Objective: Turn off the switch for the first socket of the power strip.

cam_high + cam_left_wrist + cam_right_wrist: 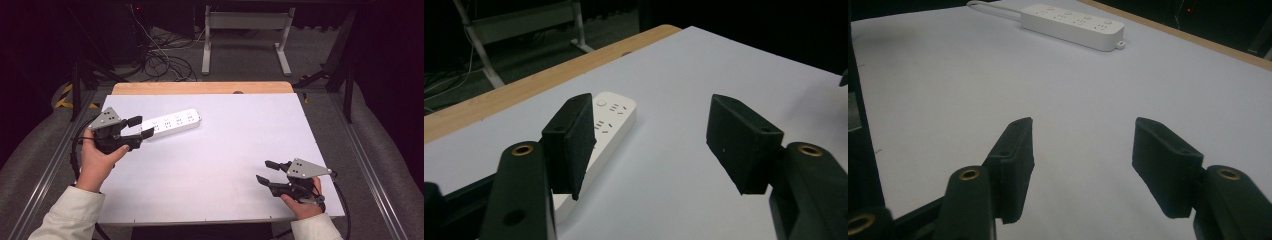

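White power strip [172, 122] lies flat toward the tabletop's [225, 165] far left, just beside my left claw [141, 127], whose jaws are spread with nothing between them. My right claw [265, 171] hovers near the right edge, well apart, also spread and empty.

Cream sleeves; black gripper [139, 127], grey three-cornered plate, brass screws.

I see my left hand-held gripper [140, 127] raised at the far left, its jaws spread wide with nothing between them. My right hand-held gripper [267, 171] sits low at the near right, jaws parted and empty, both pointing inward.
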A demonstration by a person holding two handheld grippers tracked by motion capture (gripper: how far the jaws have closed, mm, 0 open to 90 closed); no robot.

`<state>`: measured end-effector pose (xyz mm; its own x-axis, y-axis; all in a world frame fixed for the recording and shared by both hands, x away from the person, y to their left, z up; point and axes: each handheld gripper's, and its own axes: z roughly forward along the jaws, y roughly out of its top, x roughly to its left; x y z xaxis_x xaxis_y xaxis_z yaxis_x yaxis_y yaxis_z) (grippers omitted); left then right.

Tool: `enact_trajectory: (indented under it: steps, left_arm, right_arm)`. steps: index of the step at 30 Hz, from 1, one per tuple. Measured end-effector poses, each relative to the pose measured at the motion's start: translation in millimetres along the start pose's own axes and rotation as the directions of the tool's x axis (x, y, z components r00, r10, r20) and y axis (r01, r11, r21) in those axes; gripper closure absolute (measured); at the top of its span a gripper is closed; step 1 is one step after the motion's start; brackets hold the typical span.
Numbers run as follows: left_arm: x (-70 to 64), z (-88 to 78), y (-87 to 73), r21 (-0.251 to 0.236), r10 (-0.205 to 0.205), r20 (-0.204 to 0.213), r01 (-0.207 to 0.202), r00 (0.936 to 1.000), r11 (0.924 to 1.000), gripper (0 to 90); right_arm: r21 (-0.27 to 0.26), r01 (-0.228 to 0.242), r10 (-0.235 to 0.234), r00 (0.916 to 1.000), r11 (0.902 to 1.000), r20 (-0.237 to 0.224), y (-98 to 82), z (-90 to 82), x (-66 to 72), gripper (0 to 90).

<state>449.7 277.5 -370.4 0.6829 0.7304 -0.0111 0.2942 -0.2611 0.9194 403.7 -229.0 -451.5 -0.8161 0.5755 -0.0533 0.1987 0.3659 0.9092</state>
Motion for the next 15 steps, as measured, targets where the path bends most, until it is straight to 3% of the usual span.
enact_trajectory:
  steps: [9, 15]
  left_arm:
    - [-15.2, -12.1, -19.7, -0.025, 0.014, 0.064, -0.012, 0.9979, 0.9996, 26.7]
    - [-26.3, -16.9, -36.6, -0.037, 0.040, 0.130, -0.036, 0.9907, 0.9987, 21.6]
  right_arm:
    - [0.003, -0.001, 0.001, 1.0000, 1.0000, 0.000, -0.1, 0.7, 0.3, 42.3]
    - [0.002, 0.000, 0.000, 1.0000, 1.0000, 0.000, 0.0, 0.6, 0.2, 42.3]
